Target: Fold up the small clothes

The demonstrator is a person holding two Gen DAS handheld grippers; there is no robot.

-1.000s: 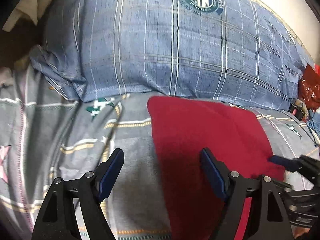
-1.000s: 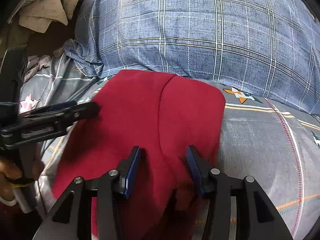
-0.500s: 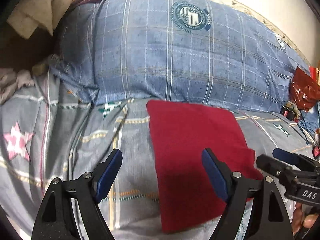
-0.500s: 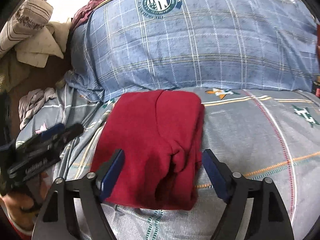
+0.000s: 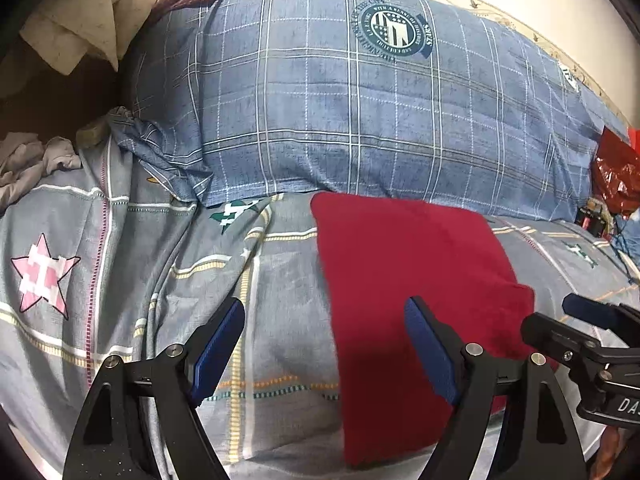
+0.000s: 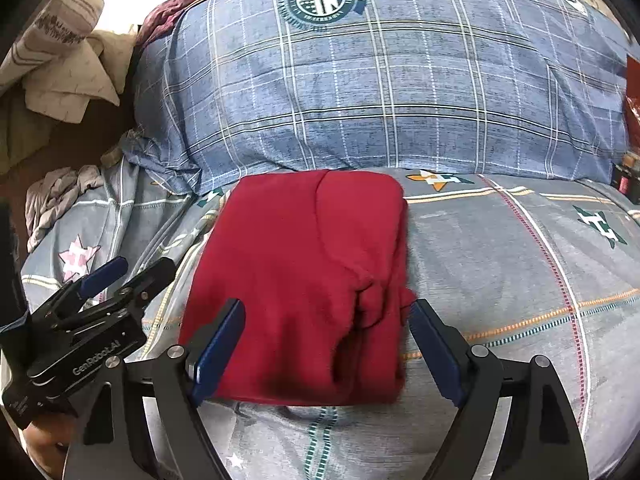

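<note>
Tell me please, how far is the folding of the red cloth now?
Done: the dark red knit garment lies folded in a compact rectangle on the grey patterned bedsheet, before the blue plaid pillow. In hand: nothing; the left gripper and right gripper are open. Left: perhaps tidying the bunched right edge.

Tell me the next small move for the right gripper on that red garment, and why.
Probably close the right gripper on the bunched near-right edge of the red garment and smooth it. Both grippers are open and hold nothing, and that corner looks rumpled while the rest lies flat.
</note>
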